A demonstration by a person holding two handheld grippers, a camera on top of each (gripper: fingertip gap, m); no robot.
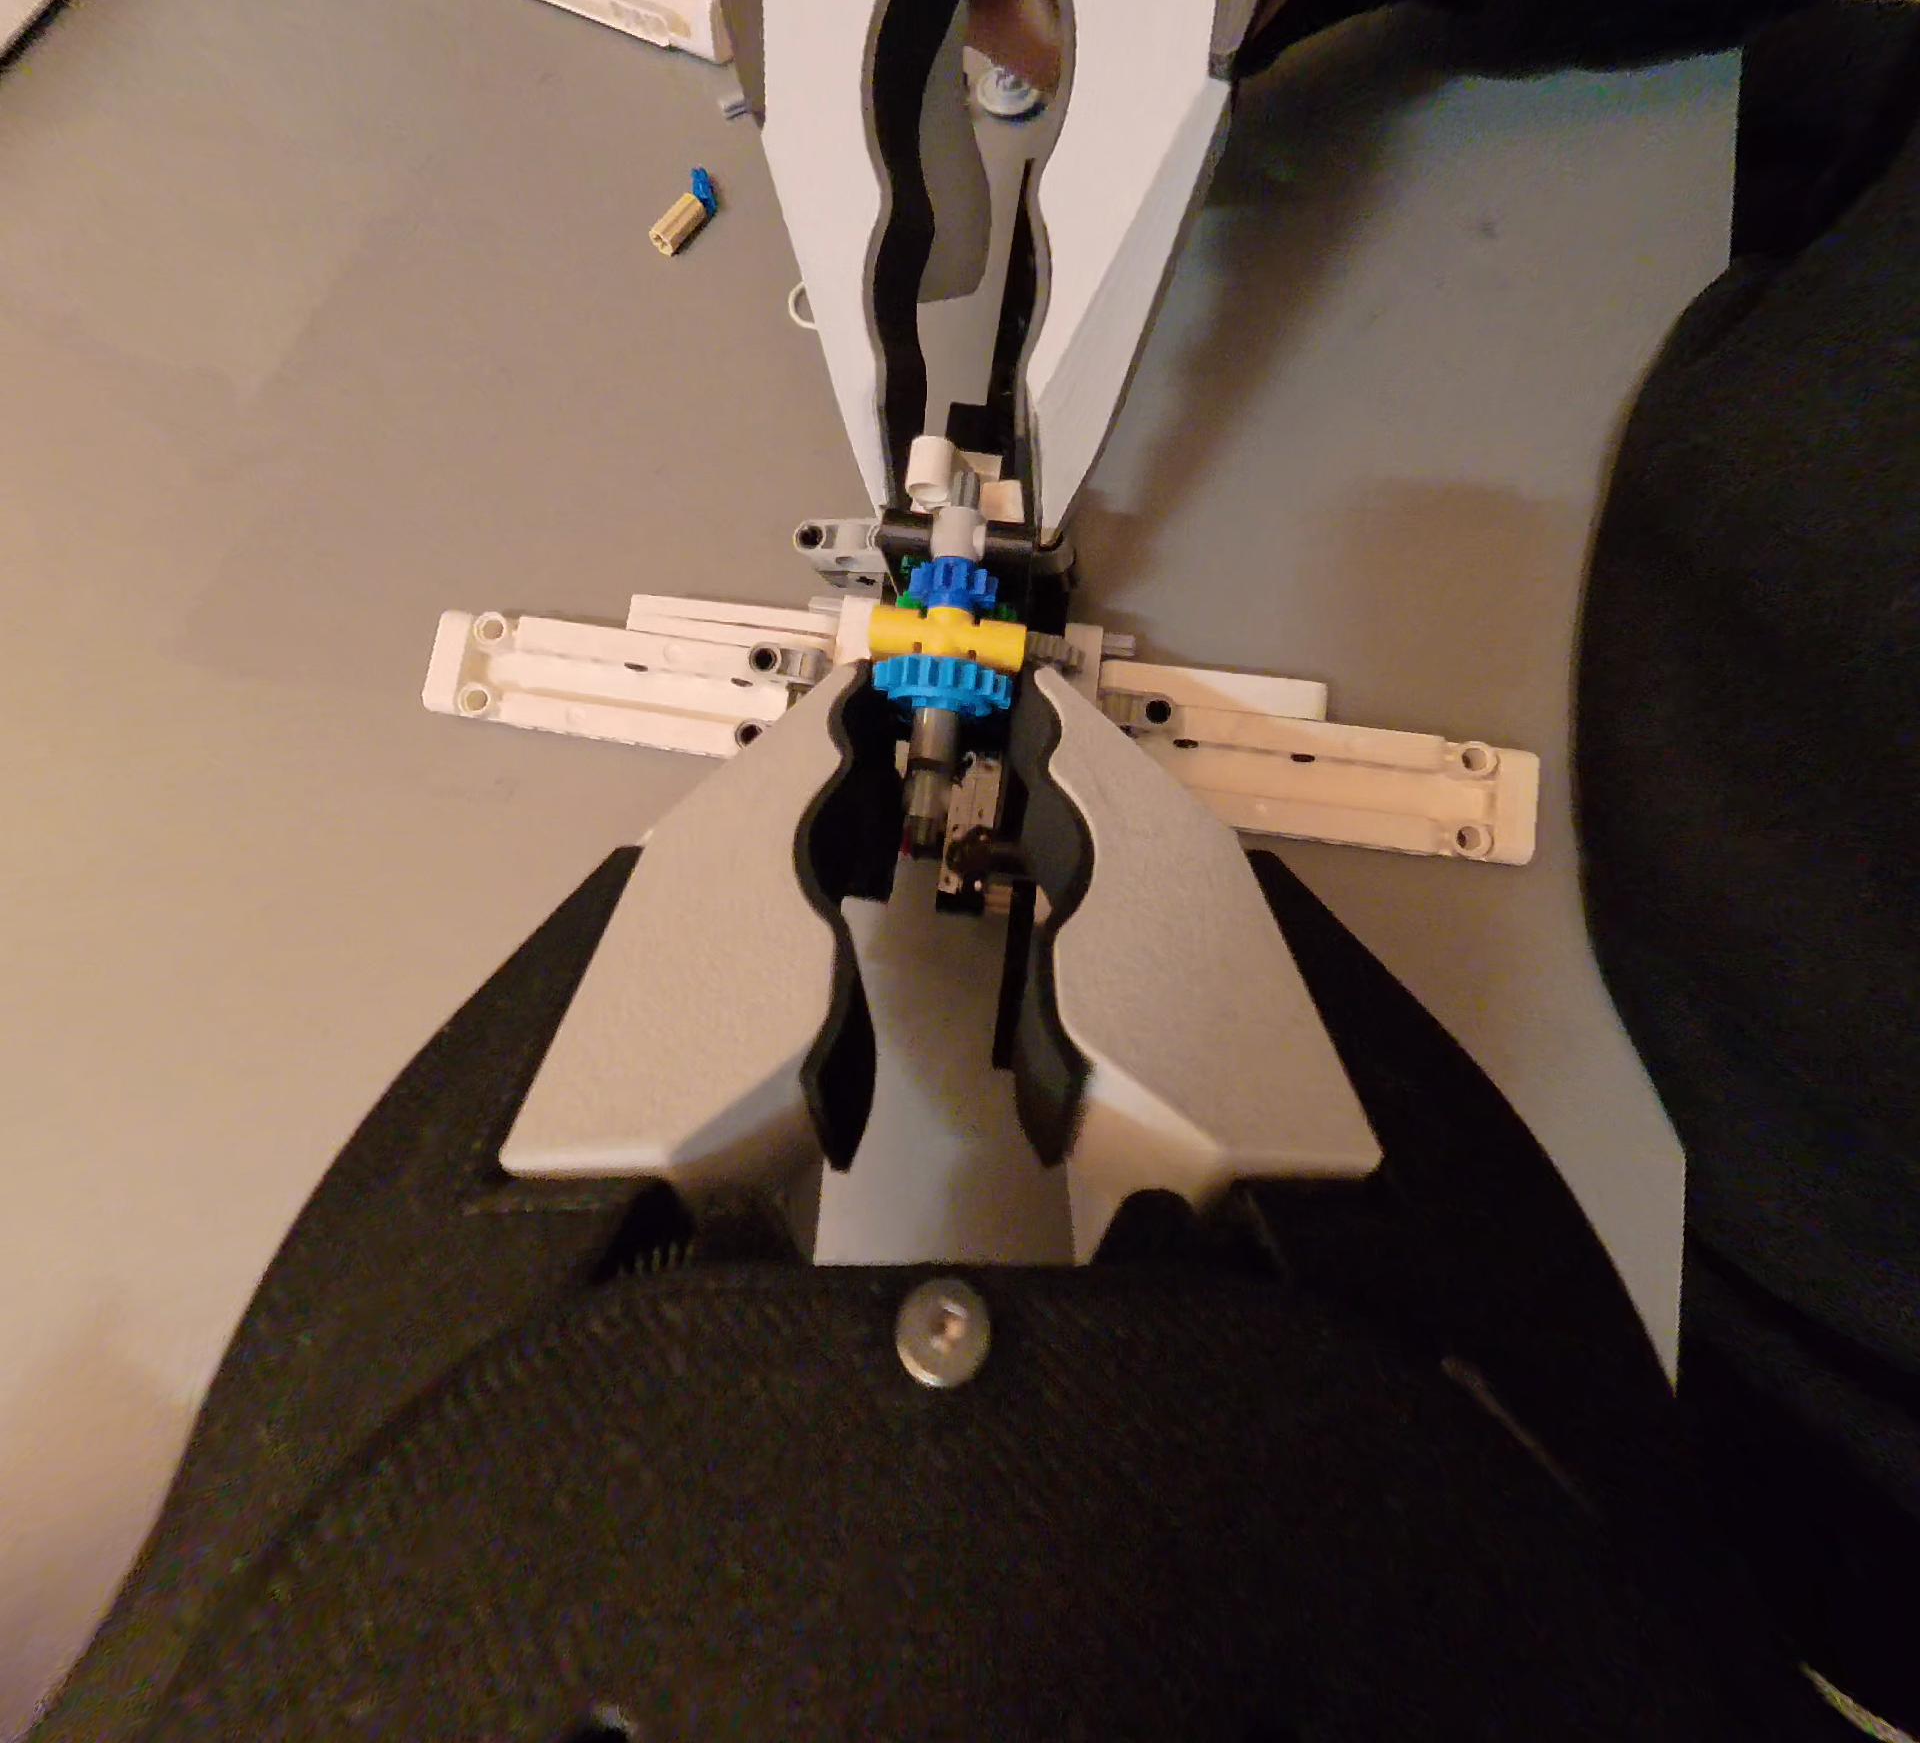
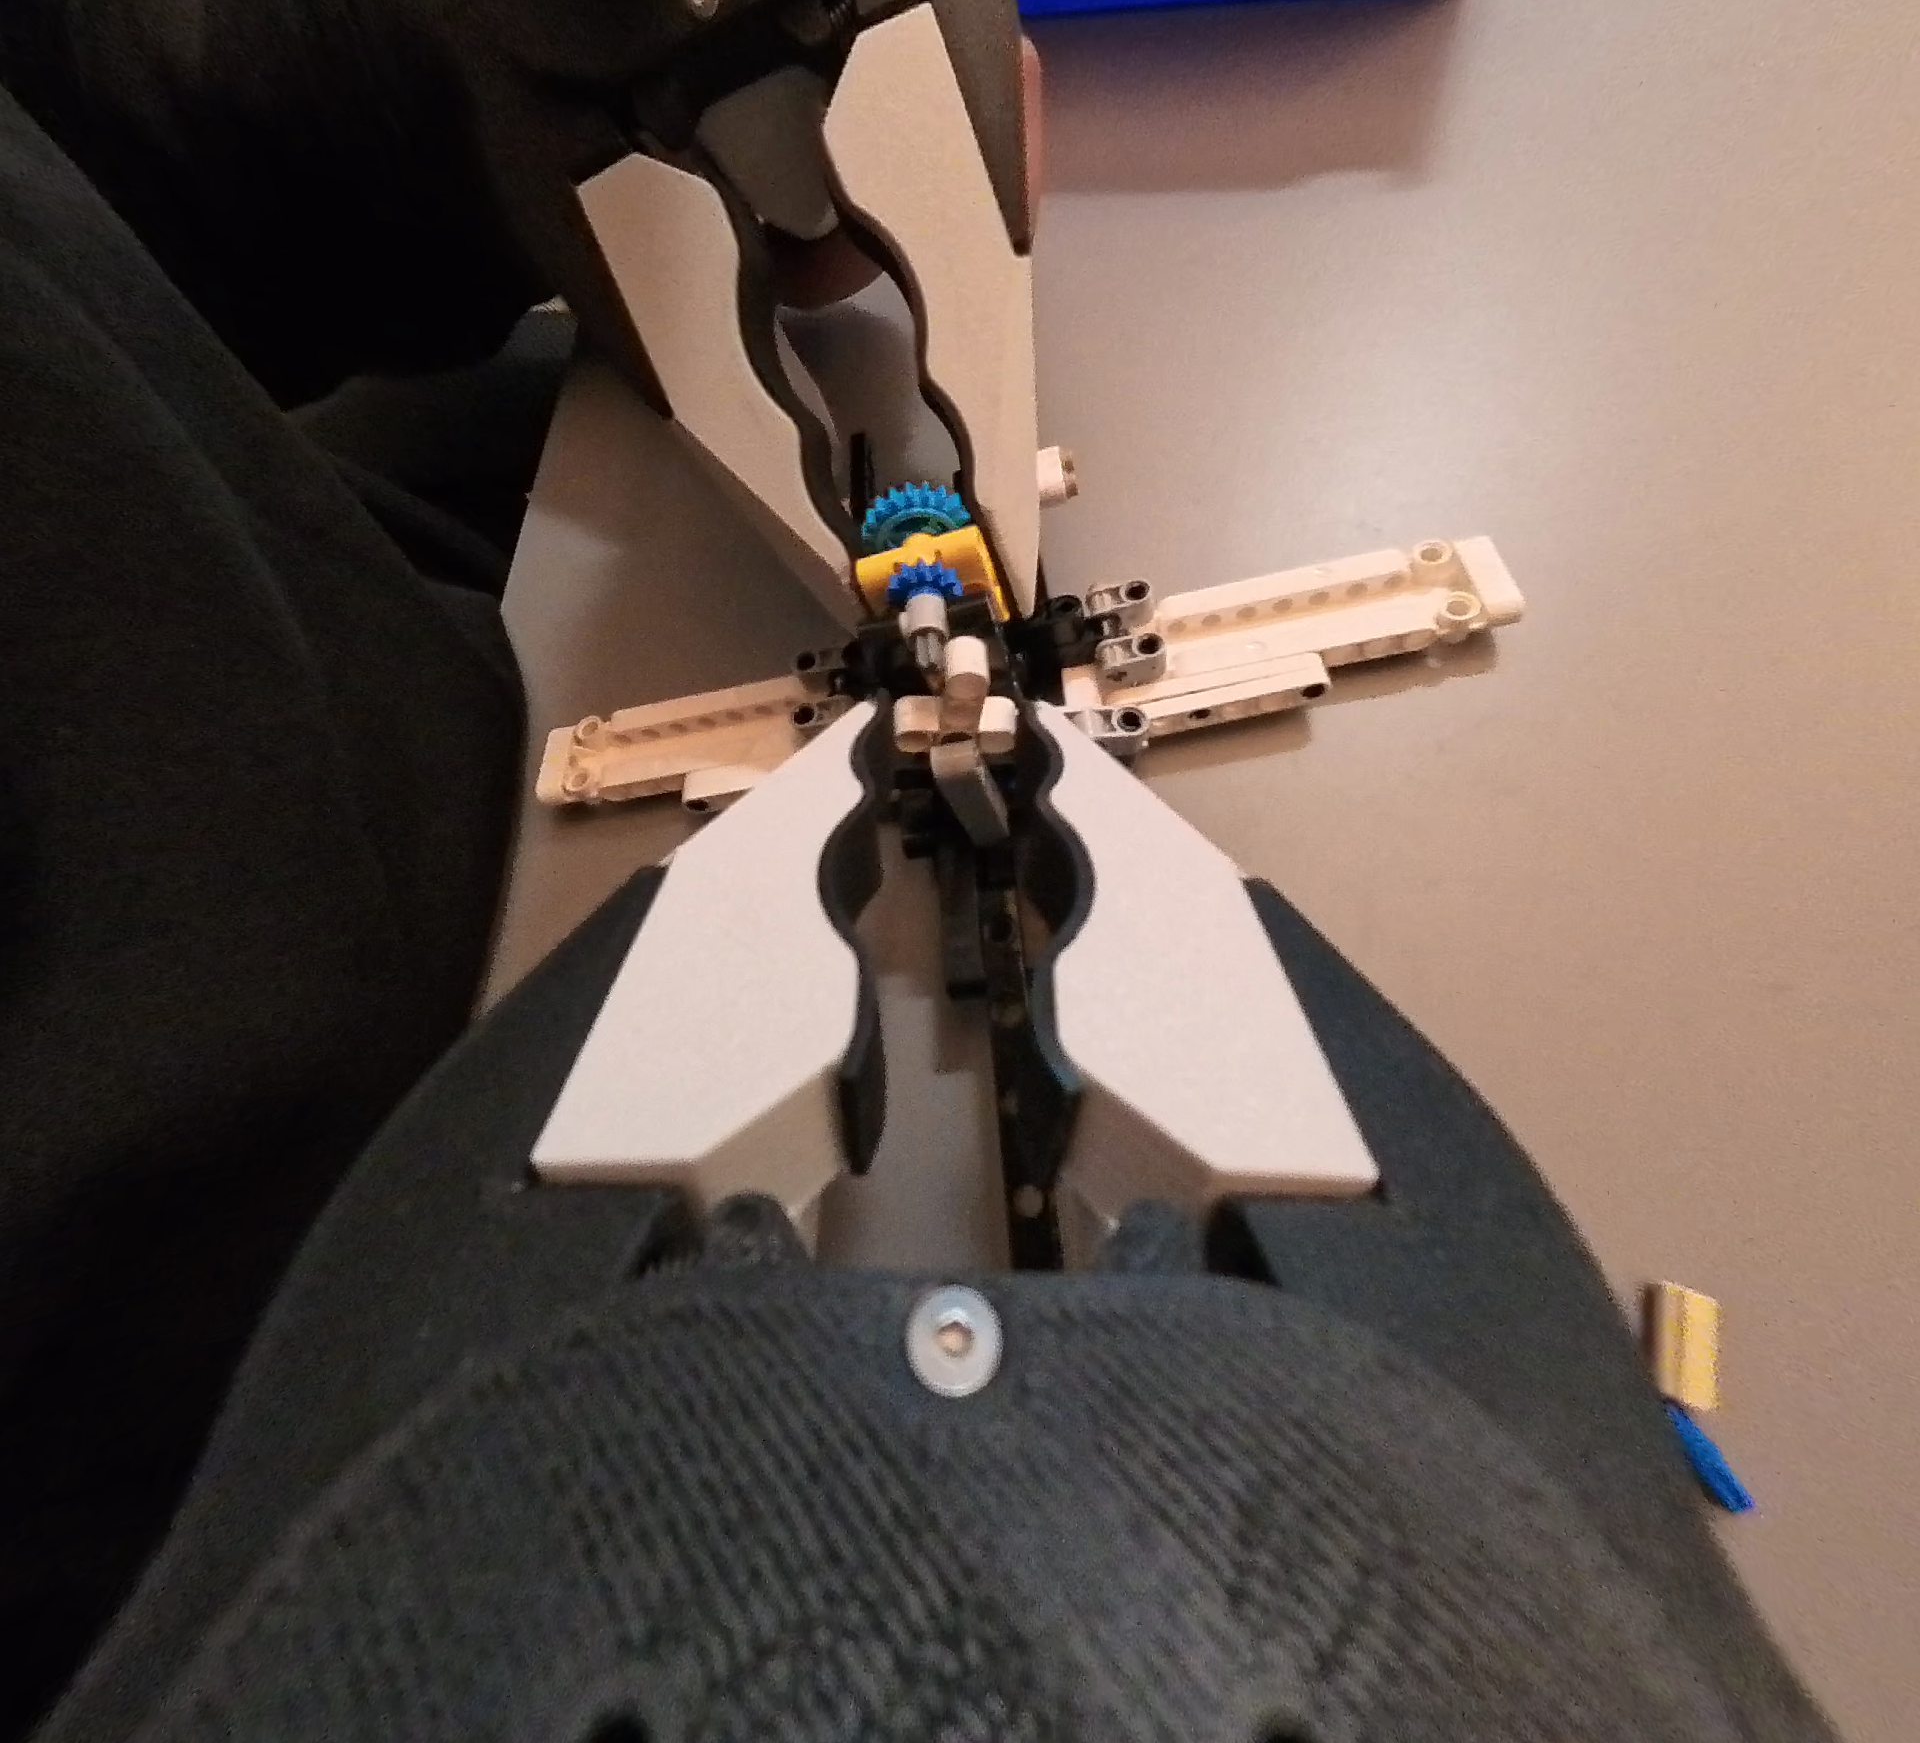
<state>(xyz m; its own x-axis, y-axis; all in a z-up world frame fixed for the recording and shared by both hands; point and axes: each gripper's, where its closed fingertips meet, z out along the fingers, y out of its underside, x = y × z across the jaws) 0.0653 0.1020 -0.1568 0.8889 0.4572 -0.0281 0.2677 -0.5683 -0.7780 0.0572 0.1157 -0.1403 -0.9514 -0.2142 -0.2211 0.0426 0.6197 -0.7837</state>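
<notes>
A plastic brick model (image 1: 945,644) with toothed blue gears, a yellow hub and flat white beams lies mid-worktop (image 1: 312,446). It is clamped, apparently, by both the left gripper (image 1: 940,685) and right gripper (image 2: 956,717), jaws narrowly apart.

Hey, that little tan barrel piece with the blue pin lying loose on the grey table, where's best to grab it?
Probably the small tan plastic barrel itself, from above, closing across its round sides. It lies flat on the grey table, apart from the white-beamed brick model. The blue pin at one end looks thinner, so a poorer hold.
</notes>
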